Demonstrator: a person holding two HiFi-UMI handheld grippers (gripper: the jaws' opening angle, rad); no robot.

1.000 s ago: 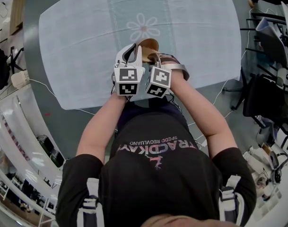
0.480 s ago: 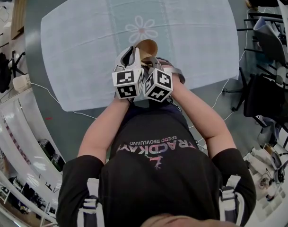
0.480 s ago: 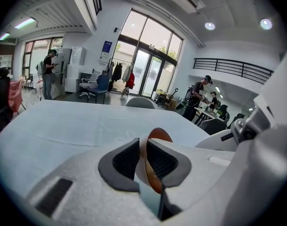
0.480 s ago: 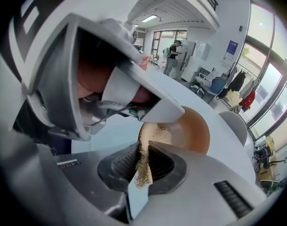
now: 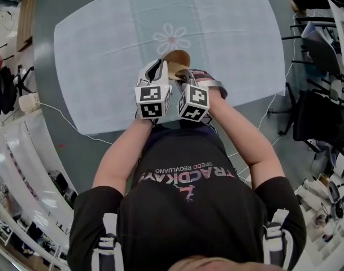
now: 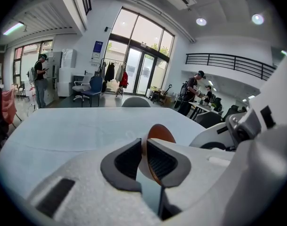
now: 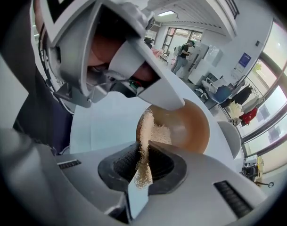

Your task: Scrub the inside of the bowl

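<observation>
Right gripper view: the right tool [image 7: 144, 150] is clamped on a fibrous scrub pad [image 7: 145, 126] pressed into the bowl [image 7: 190, 126], which is held tilted over the table [image 7: 101, 126] by the left tool [image 6: 144, 149], its jaws just tightened on it. The bowl could be levered free by a hard stroke and dropped.

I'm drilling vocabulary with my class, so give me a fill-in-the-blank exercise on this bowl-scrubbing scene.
1. The left tool clamps the brown bowl by its ____.
2. The right tool holds a fibrous scrubber that reaches into the ____.
3. The pale tablecloth bears a printed ____.

Missing words: rim; bowl; flower.
</observation>
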